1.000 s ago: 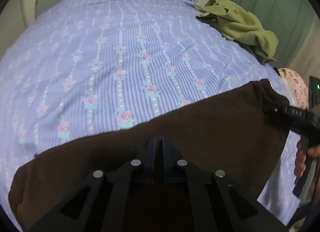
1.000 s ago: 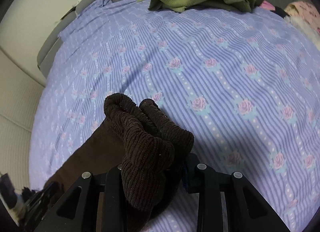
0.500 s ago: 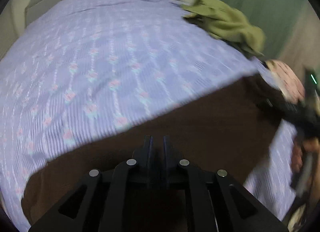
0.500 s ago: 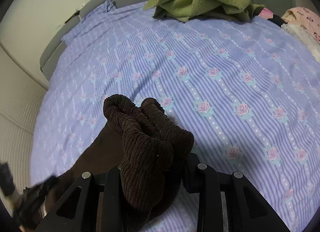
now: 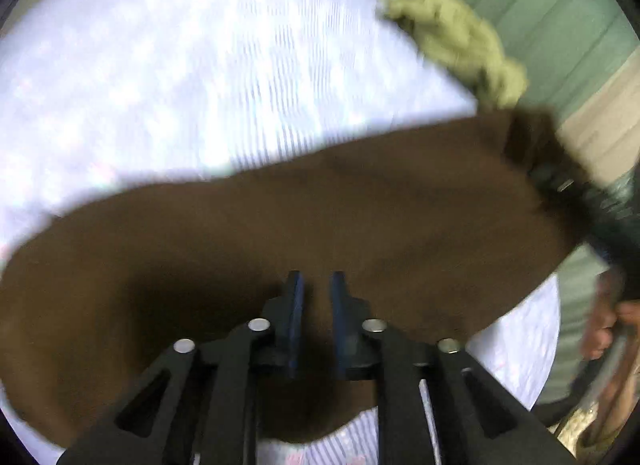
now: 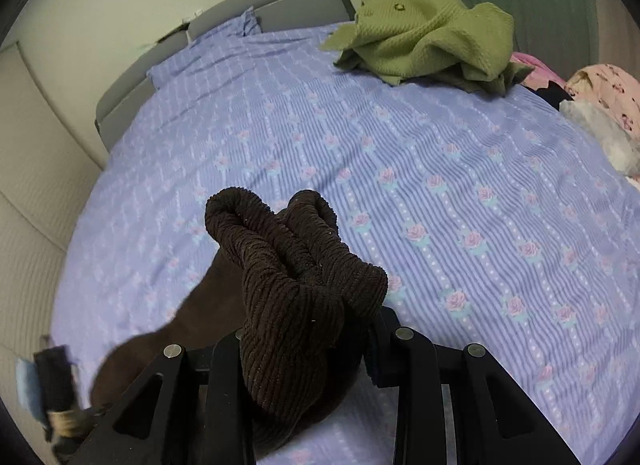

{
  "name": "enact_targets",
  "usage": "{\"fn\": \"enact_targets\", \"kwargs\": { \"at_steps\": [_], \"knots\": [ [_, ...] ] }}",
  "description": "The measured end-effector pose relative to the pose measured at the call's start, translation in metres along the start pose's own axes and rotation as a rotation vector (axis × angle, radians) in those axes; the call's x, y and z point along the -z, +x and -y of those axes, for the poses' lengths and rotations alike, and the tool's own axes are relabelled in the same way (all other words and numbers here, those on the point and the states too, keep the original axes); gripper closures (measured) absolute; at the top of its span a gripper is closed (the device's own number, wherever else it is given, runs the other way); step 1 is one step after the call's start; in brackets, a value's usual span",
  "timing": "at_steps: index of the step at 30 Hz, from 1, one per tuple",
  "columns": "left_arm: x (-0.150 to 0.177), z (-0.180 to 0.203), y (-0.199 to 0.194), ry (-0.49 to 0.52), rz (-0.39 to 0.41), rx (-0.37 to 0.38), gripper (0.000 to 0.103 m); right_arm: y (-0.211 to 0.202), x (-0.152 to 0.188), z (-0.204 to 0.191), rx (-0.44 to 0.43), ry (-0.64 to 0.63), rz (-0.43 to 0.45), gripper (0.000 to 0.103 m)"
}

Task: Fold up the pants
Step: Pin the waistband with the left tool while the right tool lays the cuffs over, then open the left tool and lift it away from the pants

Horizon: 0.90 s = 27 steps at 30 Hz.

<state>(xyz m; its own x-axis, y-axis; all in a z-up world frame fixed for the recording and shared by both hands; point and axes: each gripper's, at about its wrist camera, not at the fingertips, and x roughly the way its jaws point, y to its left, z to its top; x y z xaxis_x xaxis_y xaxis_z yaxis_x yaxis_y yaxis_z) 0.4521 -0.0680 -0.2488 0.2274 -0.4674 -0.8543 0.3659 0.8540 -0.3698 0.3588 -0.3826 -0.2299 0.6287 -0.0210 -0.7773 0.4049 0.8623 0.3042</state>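
The brown pants (image 5: 360,217) hang stretched between my two grippers above the bed. In the blurred left wrist view my left gripper (image 5: 316,289) is shut on the pants' lower edge, with a thin gap of cloth between the blue pads. The other gripper (image 5: 576,193) holds the far right end. In the right wrist view my right gripper (image 6: 304,329) is shut on the bunched ribbed waistband (image 6: 296,265), which hides its fingertips. The pant cloth (image 6: 160,345) trails off to the lower left.
A bed with a purple striped flowered sheet (image 6: 440,185) lies below. A green knit garment (image 6: 424,41) lies at the far right, with pink and white clothes (image 6: 604,105) beside it. A grey headboard (image 6: 256,5) and green curtain (image 5: 560,17) stand behind.
Both grippers have lifted the pants higher off the bed. The left view has tilted and blurred with fast motion. The pants now span the view as a raised band.
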Motion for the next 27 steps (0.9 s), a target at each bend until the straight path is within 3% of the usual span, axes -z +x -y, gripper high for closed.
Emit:
{"fn": "enact_targets", "kwargs": {
  "at_steps": [1,3,5,9,18,27],
  "knots": [
    [0.001,-0.002,-0.023,-0.008,0.027,-0.033,0.069,-0.005,-0.001,-0.006,0.009,0.002,0.002,0.071],
    [0.009,-0.011,-0.062,-0.019,0.063,-0.114,0.063,-0.014,-0.002,-0.018,0.034,-0.018,0.009,0.071],
    [0.022,-0.021,-0.094,-0.027,0.077,-0.171,0.062,-0.023,-0.002,-0.039,0.057,-0.05,0.018,0.071],
    [0.054,-0.049,-0.141,-0.071,0.066,-0.211,0.062,-0.043,0.005,-0.101,0.077,-0.168,0.041,0.071],
    [0.12,-0.123,-0.196,-0.295,0.056,-0.121,0.062,-0.043,0.066,-0.257,0.007,-0.405,-0.006,0.071],
    [0.152,-0.183,-0.223,-0.363,0.082,-0.161,0.062,0.001,0.156,-0.356,-0.02,-0.598,-0.175,0.071]
  ]
}}
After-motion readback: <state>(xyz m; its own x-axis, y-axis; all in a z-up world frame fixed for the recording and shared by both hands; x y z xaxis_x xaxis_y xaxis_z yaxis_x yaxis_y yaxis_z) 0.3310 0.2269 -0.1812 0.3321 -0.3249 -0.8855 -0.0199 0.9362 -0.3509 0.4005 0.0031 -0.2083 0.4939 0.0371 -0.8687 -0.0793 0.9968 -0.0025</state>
